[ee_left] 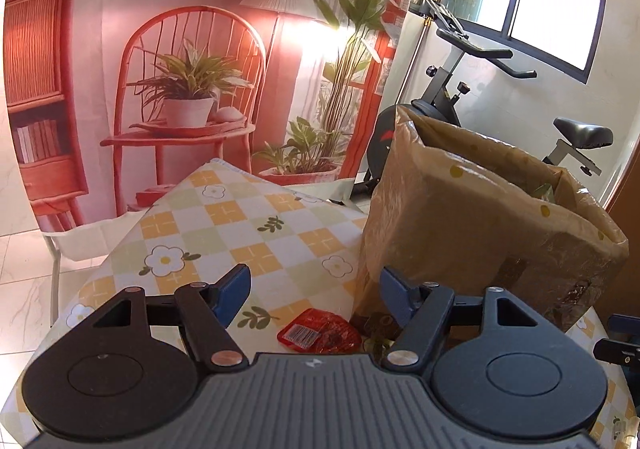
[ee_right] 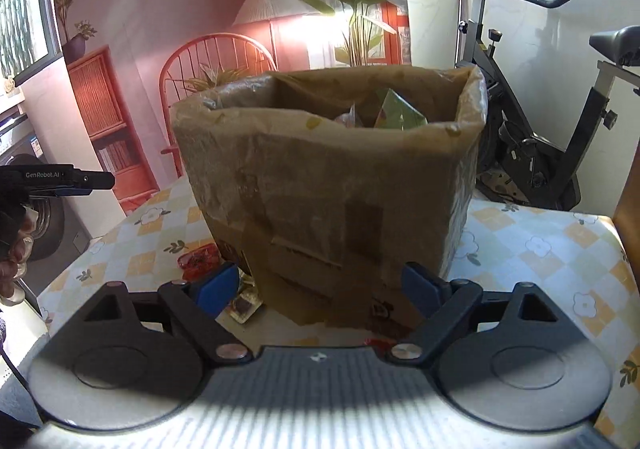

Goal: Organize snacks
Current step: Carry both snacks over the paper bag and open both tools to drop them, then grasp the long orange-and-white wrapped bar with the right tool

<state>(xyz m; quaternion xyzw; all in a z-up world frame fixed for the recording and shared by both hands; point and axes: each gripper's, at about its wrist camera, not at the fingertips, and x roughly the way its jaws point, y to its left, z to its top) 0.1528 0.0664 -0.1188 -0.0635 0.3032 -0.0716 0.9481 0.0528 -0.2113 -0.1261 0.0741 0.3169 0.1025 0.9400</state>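
Note:
A brown box lined with a plastic bag (ee_left: 480,225) stands on the checked tablecloth (ee_left: 224,225); in the right wrist view the box (ee_right: 332,185) fills the middle and holds several snack packets (ee_right: 396,113). A red snack packet (ee_left: 320,333) lies on the cloth at the box's left foot, just ahead of my open, empty left gripper (ee_left: 316,289). The red packet also shows in the right wrist view (ee_right: 198,261), with another small packet (ee_right: 244,305) beside it. My right gripper (ee_right: 320,287) is open and empty, close to the box's front. The left gripper (ee_right: 60,181) shows at the left edge.
A printed backdrop of a chair and plants (ee_left: 192,89) hangs behind the table. An exercise bike (ee_right: 532,121) stands behind the box at the right. The table's left edge (ee_left: 92,273) drops to a tiled floor.

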